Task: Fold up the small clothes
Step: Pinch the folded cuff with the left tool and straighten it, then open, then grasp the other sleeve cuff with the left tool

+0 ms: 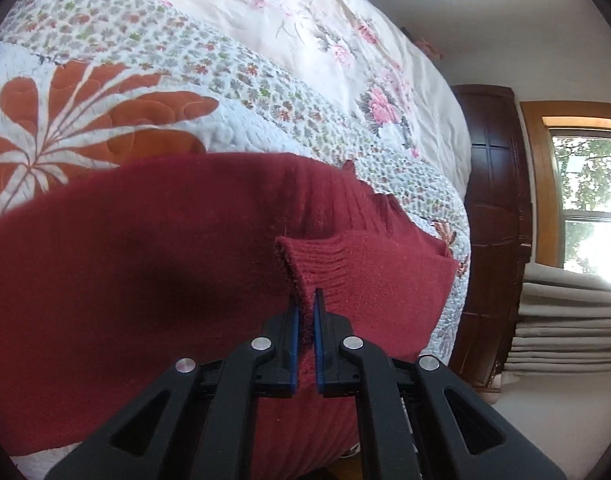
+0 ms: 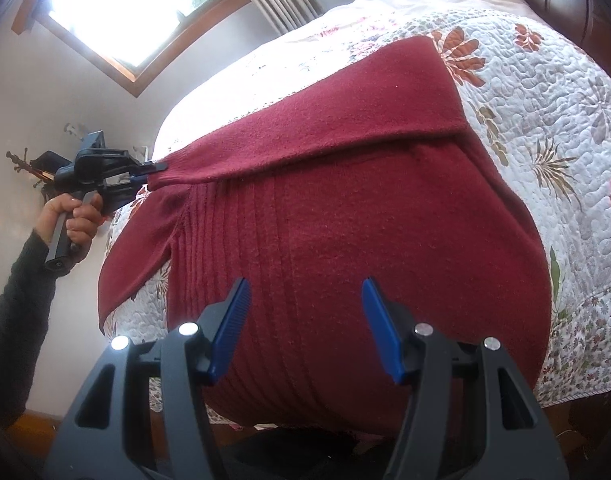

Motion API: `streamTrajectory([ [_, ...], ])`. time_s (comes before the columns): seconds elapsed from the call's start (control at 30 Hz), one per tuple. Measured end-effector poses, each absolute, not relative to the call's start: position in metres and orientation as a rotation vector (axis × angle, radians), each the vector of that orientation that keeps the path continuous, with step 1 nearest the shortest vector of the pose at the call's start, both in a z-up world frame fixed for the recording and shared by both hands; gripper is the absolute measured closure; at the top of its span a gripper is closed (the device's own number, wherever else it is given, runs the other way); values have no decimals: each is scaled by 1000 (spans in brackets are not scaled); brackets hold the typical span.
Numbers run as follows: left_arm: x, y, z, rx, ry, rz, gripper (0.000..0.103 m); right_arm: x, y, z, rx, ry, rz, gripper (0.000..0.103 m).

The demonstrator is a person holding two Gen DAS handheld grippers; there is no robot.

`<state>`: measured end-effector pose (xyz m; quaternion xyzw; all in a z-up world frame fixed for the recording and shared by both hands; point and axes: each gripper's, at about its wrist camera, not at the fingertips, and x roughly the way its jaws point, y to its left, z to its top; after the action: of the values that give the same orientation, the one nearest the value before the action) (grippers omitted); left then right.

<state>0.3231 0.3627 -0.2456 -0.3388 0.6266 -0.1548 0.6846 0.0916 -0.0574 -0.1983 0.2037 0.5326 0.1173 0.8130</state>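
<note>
Item: dark red knit sweater, spread on a quilted floral bedspread covering a bed. Its body lies directly ahead of the right gripper and fills most of that gripper's view; vertical ribbing runs down the front. One sleeve is folded diagonally across the upper body, its far end at the bed's upper right, its cuff end pulled out past the left edge of the bed.

Left gripper: black frame, blue pads, jaws clamped tight on the ribbed cuff of the sleeve, the knit pinched between the pads. In the right wrist view the same tool sits far left of the right gripper, held by a hand in a dark knit sleeve cuff, with the red sleeve stretched taut from its tips.

Right gripper: black frame, blue pads, jaws standing wide apart, holding nothing, poised over the lower part of the sweater's body.

Surroundings: a pale floral duvet beyond the bedspread, ahead of the left gripper; dark wooden bed frame to its right; a wood-framed window further right, with grey folded fabric beneath it. A second bright window lies up and left of the right gripper.
</note>
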Motion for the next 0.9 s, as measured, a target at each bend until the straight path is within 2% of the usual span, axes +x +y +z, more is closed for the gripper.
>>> streamTrajectory([
  [0.5, 318, 374, -271, -769, 1425, -304, 97, 96, -61, -201, 444, 1164, 248, 45],
  [0.53, 318, 374, -277, -761, 1434, -293, 96, 95, -61, -201, 442, 1165, 249, 45],
  [0.57, 318, 374, -284, -754, 1447, -276, 89, 96, -61, -201, 437, 1167, 250, 45],
  [0.67, 316, 384, -296, -712, 1454, -152, 89, 97, -62, -198, 430, 1164, 250, 45],
  [0.7, 314, 388, -292, -727, 1437, -132, 86, 96, -64, -196, 428, 1158, 247, 45],
  [0.77, 305, 385, -265, -672, 1355, -114, 56, 95, -68, -195, 434, 1153, 238, 44],
  [0.83, 294, 372, -244, -705, 1273, -197, 46, 95, -72, -196, 446, 1156, 230, 44],
  [0.9, 290, 356, -245, -735, 1280, -273, 44, 96, -73, -197, 447, 1161, 231, 44],
])
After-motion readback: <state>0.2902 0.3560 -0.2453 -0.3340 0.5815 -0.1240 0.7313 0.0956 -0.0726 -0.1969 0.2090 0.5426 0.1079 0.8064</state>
